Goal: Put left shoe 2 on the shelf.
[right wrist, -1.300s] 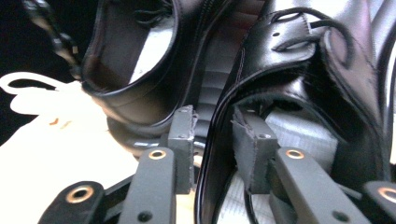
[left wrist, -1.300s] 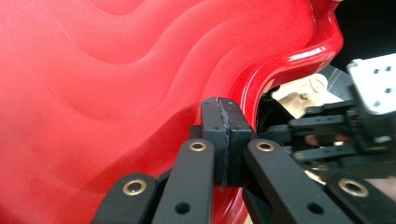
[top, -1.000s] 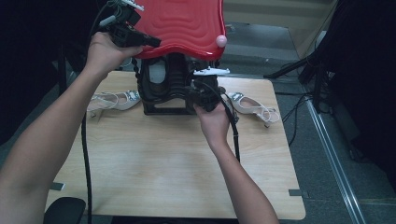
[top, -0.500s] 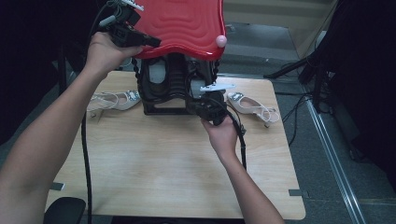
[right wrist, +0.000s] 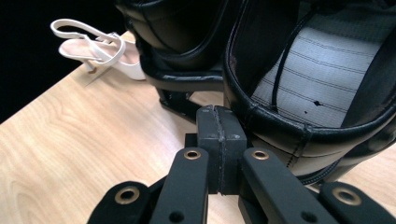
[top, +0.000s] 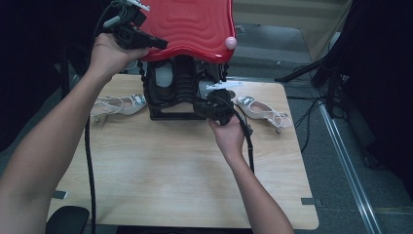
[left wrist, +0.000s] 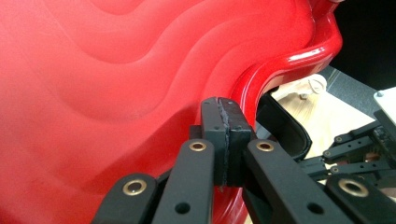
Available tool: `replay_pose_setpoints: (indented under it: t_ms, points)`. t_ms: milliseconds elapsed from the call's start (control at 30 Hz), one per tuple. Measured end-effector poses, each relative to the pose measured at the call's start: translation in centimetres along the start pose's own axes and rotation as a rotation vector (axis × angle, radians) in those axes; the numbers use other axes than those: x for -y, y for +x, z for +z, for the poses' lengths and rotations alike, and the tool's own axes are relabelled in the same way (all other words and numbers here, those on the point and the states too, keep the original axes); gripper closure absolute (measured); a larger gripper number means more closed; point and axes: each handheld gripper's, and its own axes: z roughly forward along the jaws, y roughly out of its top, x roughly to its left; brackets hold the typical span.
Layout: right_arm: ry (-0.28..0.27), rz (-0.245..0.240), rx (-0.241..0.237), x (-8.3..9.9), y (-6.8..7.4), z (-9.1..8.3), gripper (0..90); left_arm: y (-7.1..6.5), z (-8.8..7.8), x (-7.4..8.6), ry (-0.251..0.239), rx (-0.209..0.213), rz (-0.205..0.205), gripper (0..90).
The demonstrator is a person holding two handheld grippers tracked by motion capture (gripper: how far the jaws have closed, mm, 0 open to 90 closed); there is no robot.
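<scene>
My right gripper (right wrist: 218, 140), closed and empty, faces a black shoe's striped insole (right wrist: 322, 70); my left gripper (left wrist: 226, 140), closed, meets the red lid (left wrist: 116, 84). Wooden tabletop (top: 170, 170), dark room.

Glossy red wavy lid (top: 195, 27) raised above black shoes (top: 176, 87) in a black rack

The red lid (left wrist: 116, 93) looks like glossy moulded plastic, smooth with rippled ridges that catch the light. The black shoes (right wrist: 299, 88) beneath it have a leather-like, faintly shiny skin with stitched edges and a pale ribbed cloth lining. The bench (top: 170, 175) is light matt wood grain. The white sandals (top: 265, 111) look smooth, with thin straps. The fingers (right wrist: 208, 140) are matt black plastic with brass-coloured rivets.
</scene>
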Motion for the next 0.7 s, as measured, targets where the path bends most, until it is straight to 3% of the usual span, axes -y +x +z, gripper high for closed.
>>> replay_pose_setpoints:
  t_ms: [333,433,700]
  points:
    - [-0.008,-0.005,0.026,-1.6,-0.4,1.0,90.0,0.0,0.0,0.0,0.001,0.003,-0.001,90.0]
    - [-0.011,0.015,0.026,-2.2,-0.9,1.3,90.0,0.0,0.0,0.0,0.001,0.004,-0.002,90.0]
    - [-0.017,-0.002,0.055,-3.5,-1.4,2.3,90.0,0.0,0.0,0.0,0.000,0.004,-0.002,90.0]
